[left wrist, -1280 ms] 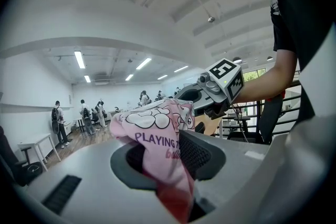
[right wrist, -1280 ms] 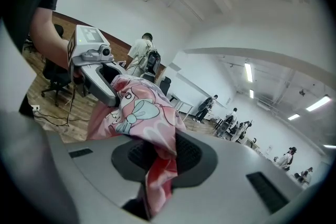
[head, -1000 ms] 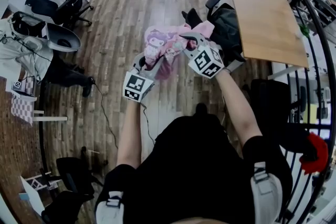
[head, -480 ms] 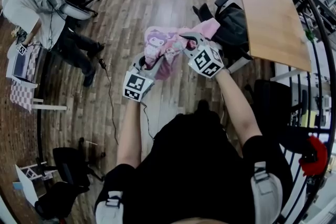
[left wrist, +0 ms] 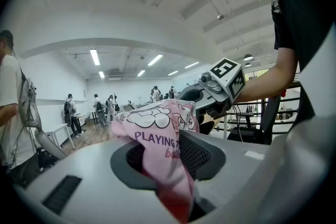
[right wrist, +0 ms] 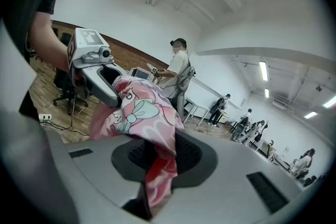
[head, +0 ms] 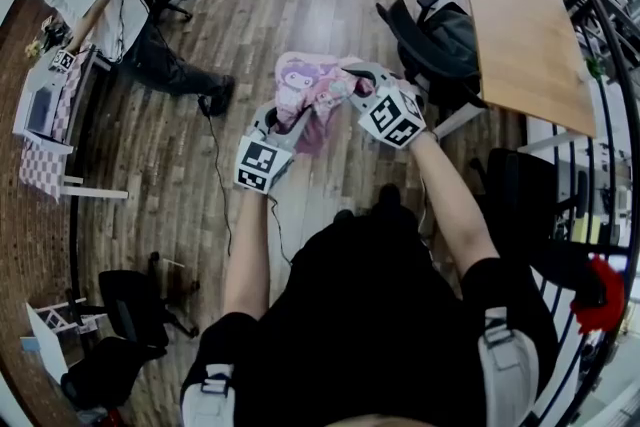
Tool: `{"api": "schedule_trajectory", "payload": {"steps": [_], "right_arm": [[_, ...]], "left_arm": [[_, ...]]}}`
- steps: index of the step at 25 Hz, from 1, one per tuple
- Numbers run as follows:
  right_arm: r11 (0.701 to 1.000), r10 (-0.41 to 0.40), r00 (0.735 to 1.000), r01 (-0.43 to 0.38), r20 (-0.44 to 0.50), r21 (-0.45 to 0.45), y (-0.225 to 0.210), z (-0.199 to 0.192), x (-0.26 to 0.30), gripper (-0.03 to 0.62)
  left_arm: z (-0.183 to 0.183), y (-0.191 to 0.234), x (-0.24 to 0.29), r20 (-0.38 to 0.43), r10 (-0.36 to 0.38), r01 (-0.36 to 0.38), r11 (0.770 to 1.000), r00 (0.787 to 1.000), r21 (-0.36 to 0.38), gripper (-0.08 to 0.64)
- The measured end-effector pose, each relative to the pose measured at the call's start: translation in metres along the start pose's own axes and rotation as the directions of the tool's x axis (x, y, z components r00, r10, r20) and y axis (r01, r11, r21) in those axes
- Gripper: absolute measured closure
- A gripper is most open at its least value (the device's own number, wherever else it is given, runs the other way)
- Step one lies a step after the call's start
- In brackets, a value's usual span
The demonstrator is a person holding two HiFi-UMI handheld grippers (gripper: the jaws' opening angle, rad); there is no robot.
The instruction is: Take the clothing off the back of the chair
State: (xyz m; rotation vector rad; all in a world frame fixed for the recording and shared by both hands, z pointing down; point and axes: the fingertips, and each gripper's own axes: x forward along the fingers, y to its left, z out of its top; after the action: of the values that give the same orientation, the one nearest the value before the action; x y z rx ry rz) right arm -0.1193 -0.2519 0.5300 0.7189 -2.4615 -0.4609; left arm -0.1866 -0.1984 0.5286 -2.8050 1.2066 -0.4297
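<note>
Head view: the pink printed garment (head: 305,87) hangs in the air, stretched between the two grippers in front of the person and touching nothing else. It is well apart from the black office chair (head: 440,35), which stands on the wooden floor (head: 250,25) beside the long left edge of the wooden table (head: 520,25). No pink cloth shows on the chair's back. The left gripper (head: 288,123) has its jaws clamped on one bunched part of the cloth; in the left gripper view the fabric runs down between the pads and fills the gap. The right gripper (head: 347,83) pinches another fold the same way, with a strip of cloth hanging below the jaws in the right gripper view. As I judge it, the main part of the task is done: the clothing is off the chair and held in both grippers. All that could be left is to carry it away and put it down, and the task names no place for that.
</note>
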Motion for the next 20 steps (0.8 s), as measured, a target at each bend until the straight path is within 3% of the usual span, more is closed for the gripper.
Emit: {"api": "schedule_trajectory", "payload": {"steps": [20], "right_arm": [[0.999, 0.026, 0.999, -0.024, -0.047, 0.047, 0.040, -0.030, 0.001, 0.531]], "left_arm": [[-0.041, -0.022, -0.010, -0.022, -0.030, 0.029, 0.998, 0.999, -0.054, 0.437]]}}
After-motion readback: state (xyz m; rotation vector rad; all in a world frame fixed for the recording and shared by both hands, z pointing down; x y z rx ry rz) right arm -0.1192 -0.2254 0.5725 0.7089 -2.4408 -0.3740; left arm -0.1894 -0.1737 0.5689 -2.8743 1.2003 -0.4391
